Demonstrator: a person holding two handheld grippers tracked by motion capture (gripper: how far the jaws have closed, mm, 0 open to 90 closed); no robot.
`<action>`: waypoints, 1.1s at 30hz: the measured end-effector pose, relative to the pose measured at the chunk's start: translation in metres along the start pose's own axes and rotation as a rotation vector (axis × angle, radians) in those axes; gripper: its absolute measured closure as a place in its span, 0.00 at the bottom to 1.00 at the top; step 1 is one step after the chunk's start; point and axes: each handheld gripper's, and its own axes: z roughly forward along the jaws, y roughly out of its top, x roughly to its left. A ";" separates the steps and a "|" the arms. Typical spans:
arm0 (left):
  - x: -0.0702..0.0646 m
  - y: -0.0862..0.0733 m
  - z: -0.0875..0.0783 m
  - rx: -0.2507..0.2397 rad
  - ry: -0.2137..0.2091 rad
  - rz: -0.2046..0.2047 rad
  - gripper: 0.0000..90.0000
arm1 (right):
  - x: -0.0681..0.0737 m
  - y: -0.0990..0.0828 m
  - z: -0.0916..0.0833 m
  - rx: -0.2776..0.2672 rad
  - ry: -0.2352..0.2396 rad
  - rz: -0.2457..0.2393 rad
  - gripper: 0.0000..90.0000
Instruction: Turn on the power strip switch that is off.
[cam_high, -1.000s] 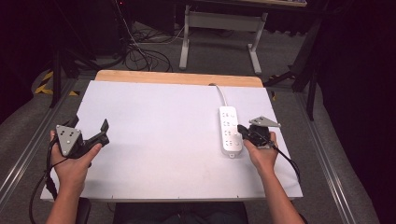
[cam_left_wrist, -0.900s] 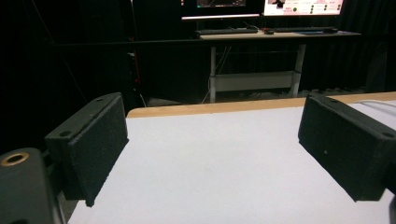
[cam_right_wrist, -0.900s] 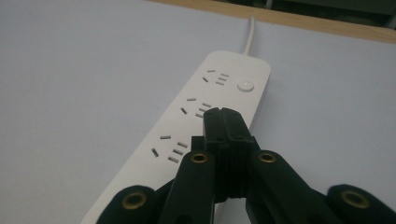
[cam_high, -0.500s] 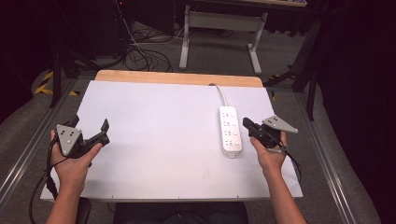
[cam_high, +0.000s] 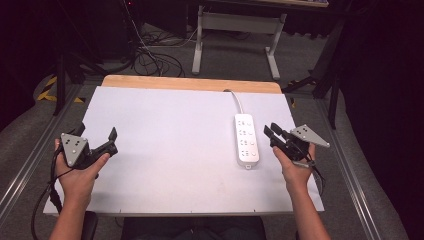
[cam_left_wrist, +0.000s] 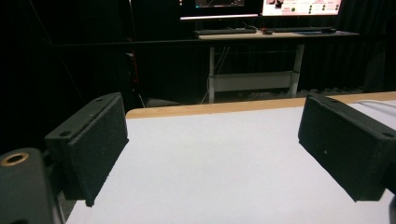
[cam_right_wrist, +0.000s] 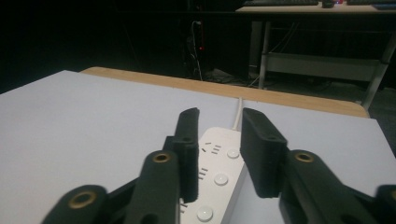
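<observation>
Glossy white plastic power strip (cam_high: 246, 140) on a matt white table (cam_high: 170, 150) edged with pale wood

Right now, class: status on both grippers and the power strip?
Left gripper open, idle. Right gripper just opening, empty, beside power strip. Strip flat on table. Nothing blocking.

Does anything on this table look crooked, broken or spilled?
Nothing stands out. The white power strip lies flat near the table's right edge, roughly parallel to it, its cord running off the far side. The right tool sits beside it, jaws just opened, nothing between them. No spills or damage visible.
</observation>
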 end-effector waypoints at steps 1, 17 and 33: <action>0.000 0.000 0.000 0.000 0.001 0.000 0.10 | 0.000 0.001 -0.001 -0.005 -0.009 0.007 0.67; 0.000 0.000 -0.001 -0.003 0.003 -0.006 0.10 | -0.004 0.005 -0.016 -0.082 -0.012 0.020 0.46; 0.000 0.000 -0.002 -0.005 0.005 -0.005 0.10 | -0.009 0.000 -0.027 -0.115 -0.005 0.063 0.15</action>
